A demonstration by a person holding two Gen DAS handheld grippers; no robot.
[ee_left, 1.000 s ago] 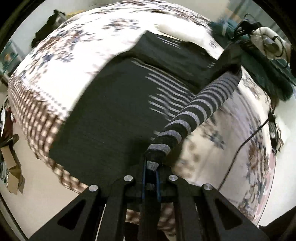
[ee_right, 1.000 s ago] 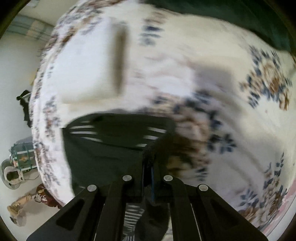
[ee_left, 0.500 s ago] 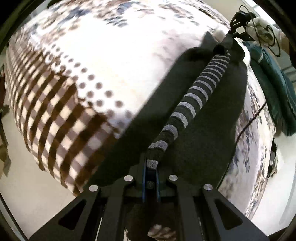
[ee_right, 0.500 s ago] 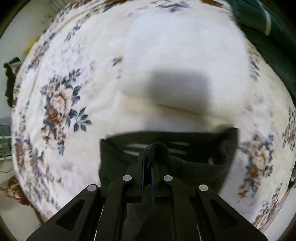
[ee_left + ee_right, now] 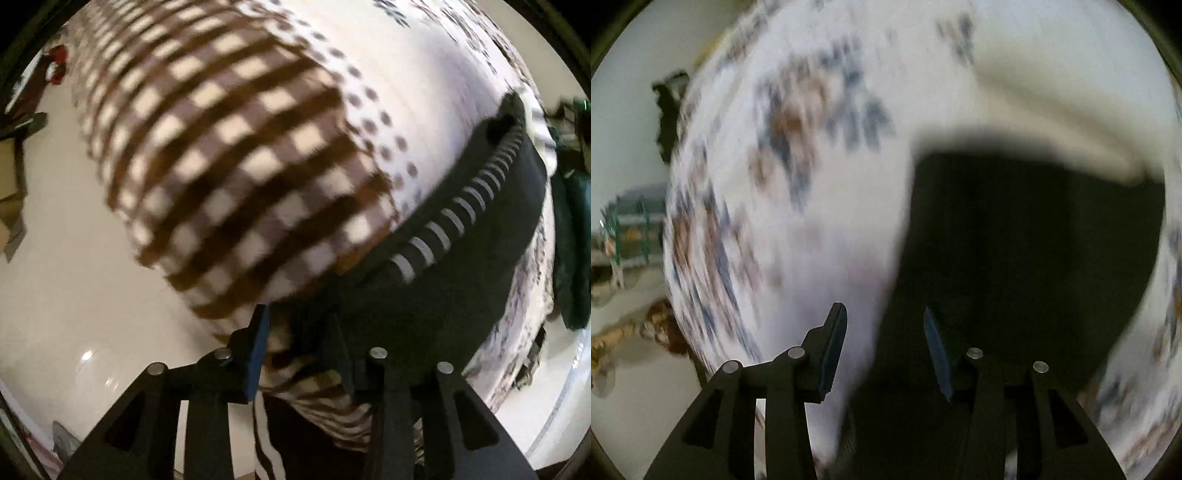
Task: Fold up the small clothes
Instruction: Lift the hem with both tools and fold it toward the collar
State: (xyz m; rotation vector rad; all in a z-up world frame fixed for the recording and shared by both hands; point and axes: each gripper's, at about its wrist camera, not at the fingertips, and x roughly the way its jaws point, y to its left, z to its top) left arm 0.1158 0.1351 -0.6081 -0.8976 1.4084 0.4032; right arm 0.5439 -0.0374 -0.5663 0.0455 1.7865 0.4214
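Two claws [image 5: 299, 347] [image 5: 884, 345] – one dark garment [image 5: 1027, 240] – one bedspread [image 5: 229, 147]

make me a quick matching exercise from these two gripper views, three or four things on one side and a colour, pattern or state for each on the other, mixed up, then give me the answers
Things:
1. dark garment
2. bedspread edge
3. left gripper
4. bedspread top

Descriptions:
A. brown and cream checks
B. fingers apart, just opened
C. black with a grey-striped band
D. white with blurred flower print

Pairs: 1-C, 2-A, 3-B, 4-D
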